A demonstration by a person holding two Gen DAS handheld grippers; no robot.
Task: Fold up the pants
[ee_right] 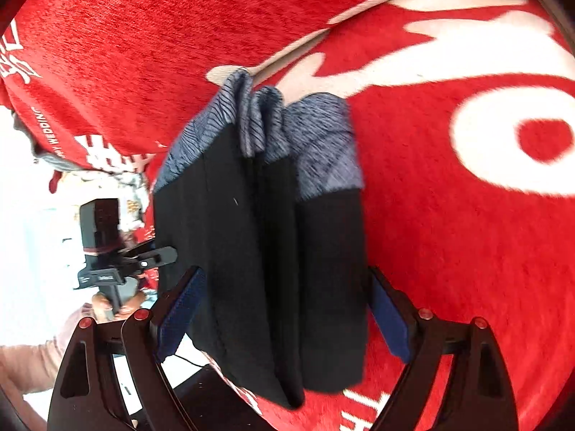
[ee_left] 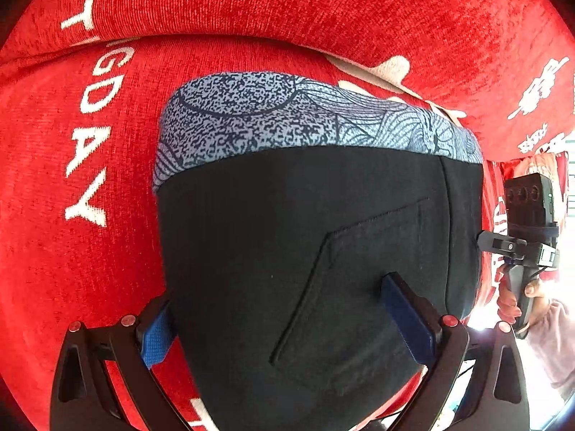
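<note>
The folded black pants (ee_left: 287, 237) lie on a red sofa, their blue-grey patterned band (ee_left: 273, 115) at the far end and a back pocket facing up. My left gripper (ee_left: 276, 294) hovers over them, open wide: one blue pad (ee_left: 156, 337) sits at the pants' left edge, the other (ee_left: 406, 316) over the black cloth. In the right wrist view the pants (ee_right: 251, 251) show as several stacked folds. My right gripper (ee_right: 284, 273) is open, straddling this bundle with a pad on either side. Each gripper shows in the other's view, the right gripper (ee_left: 528, 237) and the left gripper (ee_right: 107, 251), each held by a hand.
The red sofa seat (ee_left: 72, 251) with white lettering and its backrest (ee_left: 323, 3) surround the pants. More red cushion (ee_right: 467, 269) lies to the right. A bright floor area (ee_right: 36, 233) lies past the sofa's left end. A pink sleeve (ee_left: 553, 337) shows at the right edge.
</note>
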